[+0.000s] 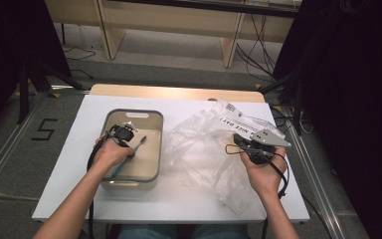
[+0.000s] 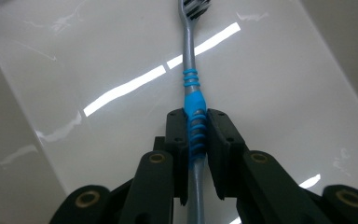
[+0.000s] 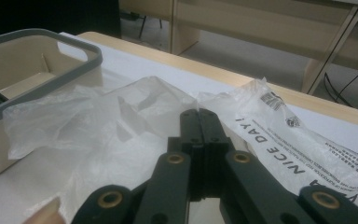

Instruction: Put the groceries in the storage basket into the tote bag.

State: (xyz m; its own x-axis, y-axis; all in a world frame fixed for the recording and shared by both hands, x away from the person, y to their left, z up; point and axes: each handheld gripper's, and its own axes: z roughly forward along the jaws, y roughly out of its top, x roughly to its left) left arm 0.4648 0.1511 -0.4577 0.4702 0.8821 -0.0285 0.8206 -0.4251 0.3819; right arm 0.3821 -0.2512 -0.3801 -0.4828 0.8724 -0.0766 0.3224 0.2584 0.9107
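The bin's walls (image 1: 108, 130) are hemming in the left gripper (image 1: 129, 144); the crumpled plastic bag (image 1: 204, 144) is blocking the right side; the table's (image 1: 79, 199) near-left strip is lying open.

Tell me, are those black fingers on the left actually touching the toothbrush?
Touching. In the left gripper view, the left gripper has its fingers pressed against both sides of the toothbrush, on its blue ribbed grip, no gap.

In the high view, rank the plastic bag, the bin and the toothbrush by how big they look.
1. Plastic bag, spread widest.
2. Bin, somewhat smaller; the two are close.
3. Toothbrush, far smallest, partly hidden by the left gripper.
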